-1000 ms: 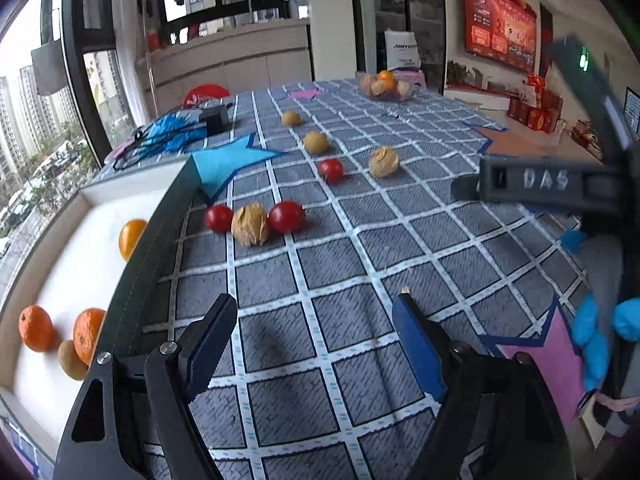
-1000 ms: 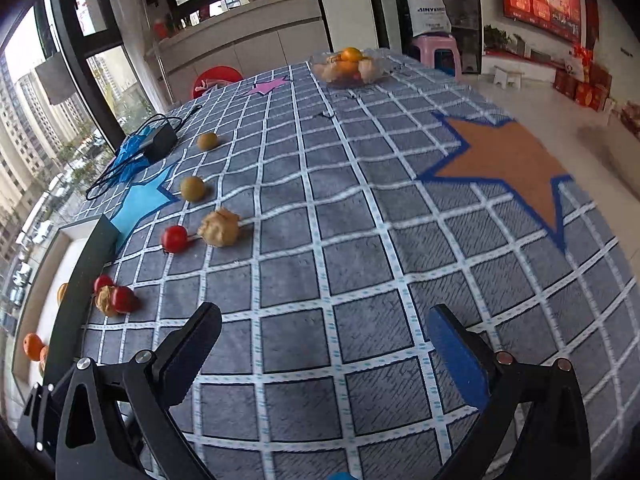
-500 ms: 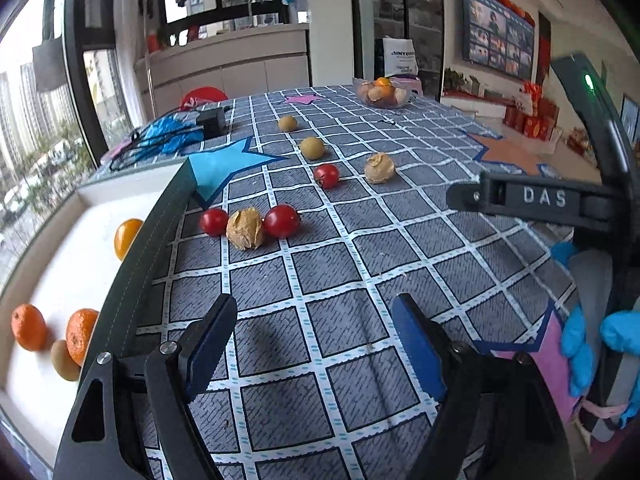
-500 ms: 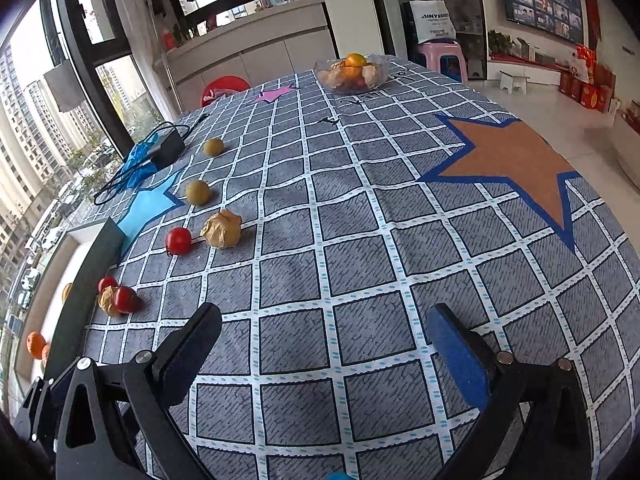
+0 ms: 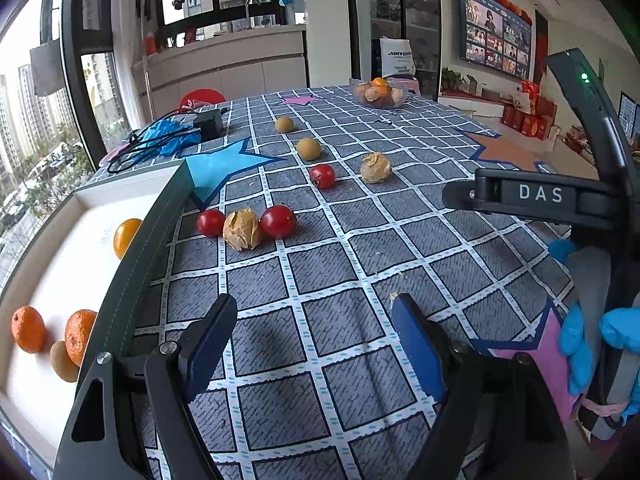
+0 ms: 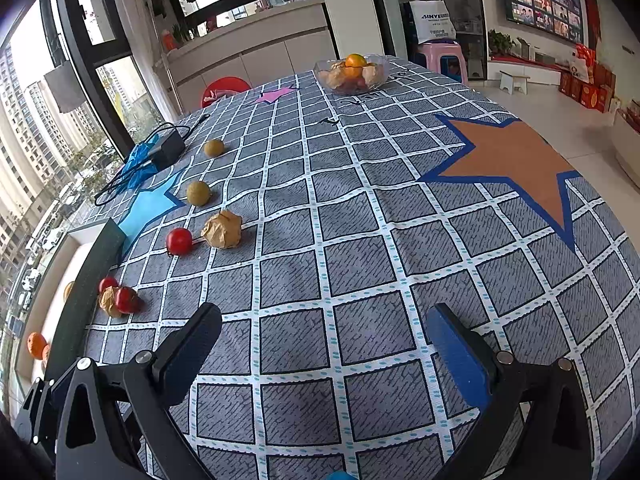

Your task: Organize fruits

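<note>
My left gripper (image 5: 314, 340) is open and empty above the checked cloth. Ahead of it lie two cherry tomatoes (image 5: 277, 221) flanking a papery husk fruit (image 5: 241, 229). Farther off lie another tomato (image 5: 322, 176), a second husk fruit (image 5: 375, 167) and two brown round fruits (image 5: 308, 148). A white tray (image 5: 76, 240) with a dark rim on the left holds several oranges (image 5: 27, 328) and a brown fruit. My right gripper (image 6: 320, 344) is open and empty; the same fruits lie to its left, with a tomato (image 6: 179, 241) and husk fruit (image 6: 222, 229) nearest.
A glass bowl of fruit (image 6: 352, 73) stands at the far table end. A black power adapter with cable and blue plastic (image 5: 188, 130) lies far left. The right gripper's body (image 5: 540, 196) and a blue-gloved hand (image 5: 616, 328) are at the right in the left wrist view.
Both views have tilted up a little, so the fruits sit lower and nearer in the frames. Both grippers stay open. No fruit has moved.
</note>
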`<move>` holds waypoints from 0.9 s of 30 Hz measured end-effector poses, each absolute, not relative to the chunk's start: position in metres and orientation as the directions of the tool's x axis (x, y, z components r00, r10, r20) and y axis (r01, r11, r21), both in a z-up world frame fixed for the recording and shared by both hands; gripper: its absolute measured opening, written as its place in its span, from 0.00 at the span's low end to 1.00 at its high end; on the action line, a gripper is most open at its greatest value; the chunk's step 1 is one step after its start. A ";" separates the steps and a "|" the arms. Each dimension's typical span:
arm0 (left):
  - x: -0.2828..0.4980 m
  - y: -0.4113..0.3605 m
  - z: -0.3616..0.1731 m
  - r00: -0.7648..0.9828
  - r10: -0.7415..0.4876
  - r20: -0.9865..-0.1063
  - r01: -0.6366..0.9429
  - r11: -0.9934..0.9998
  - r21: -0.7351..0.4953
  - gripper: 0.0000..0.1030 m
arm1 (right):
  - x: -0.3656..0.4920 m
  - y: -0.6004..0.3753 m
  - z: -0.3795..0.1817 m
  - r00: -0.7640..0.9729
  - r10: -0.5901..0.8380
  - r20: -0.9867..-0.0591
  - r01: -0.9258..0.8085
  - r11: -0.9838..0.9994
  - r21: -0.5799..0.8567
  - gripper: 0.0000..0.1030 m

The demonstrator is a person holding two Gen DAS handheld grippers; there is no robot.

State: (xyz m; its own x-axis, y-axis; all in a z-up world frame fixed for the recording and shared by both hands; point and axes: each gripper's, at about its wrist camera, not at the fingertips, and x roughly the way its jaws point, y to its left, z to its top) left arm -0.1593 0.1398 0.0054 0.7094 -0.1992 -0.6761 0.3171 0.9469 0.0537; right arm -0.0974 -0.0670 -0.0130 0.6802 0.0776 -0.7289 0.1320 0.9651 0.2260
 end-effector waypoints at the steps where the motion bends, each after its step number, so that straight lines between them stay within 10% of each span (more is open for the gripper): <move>1: -0.160 0.139 0.005 0.710 -0.199 -0.675 0.319 0.946 0.056 0.80 | -0.097 -0.067 -0.013 0.680 0.077 -0.729 0.132 0.965 0.226 1.00; 27: -0.160 0.138 0.006 0.711 -0.206 -0.673 0.323 0.945 0.052 0.80 | -0.096 -0.066 -0.013 0.679 0.075 -0.731 0.133 0.966 0.222 1.00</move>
State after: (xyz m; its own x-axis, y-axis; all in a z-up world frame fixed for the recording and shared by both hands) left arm -0.1605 0.1383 0.0061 0.7107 -0.2058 -0.6727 0.3226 0.9451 0.0518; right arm -0.0964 -0.0663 -0.0129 0.6787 0.0751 -0.7306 0.1326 0.9659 0.2225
